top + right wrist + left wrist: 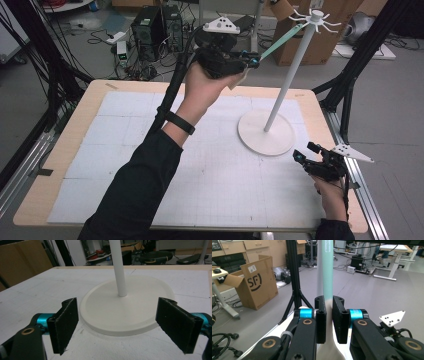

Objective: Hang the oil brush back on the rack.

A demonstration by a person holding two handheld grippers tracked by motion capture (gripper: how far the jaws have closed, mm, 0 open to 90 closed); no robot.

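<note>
Left gripper (248, 62), raised at far centre, clamps a pale green strap (280, 42) whose long axis runs right and upward to the hooks of the white stand (265, 132); right gripper (306, 153), jaws apart, rests near right.

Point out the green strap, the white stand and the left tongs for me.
green strap (280, 41), high view, mid-length of the taut strip.
white stand (287, 90), high view, on its pole.
left tongs (329, 315), left gripper view, midway between the jaws, shut on the strap.
</note>
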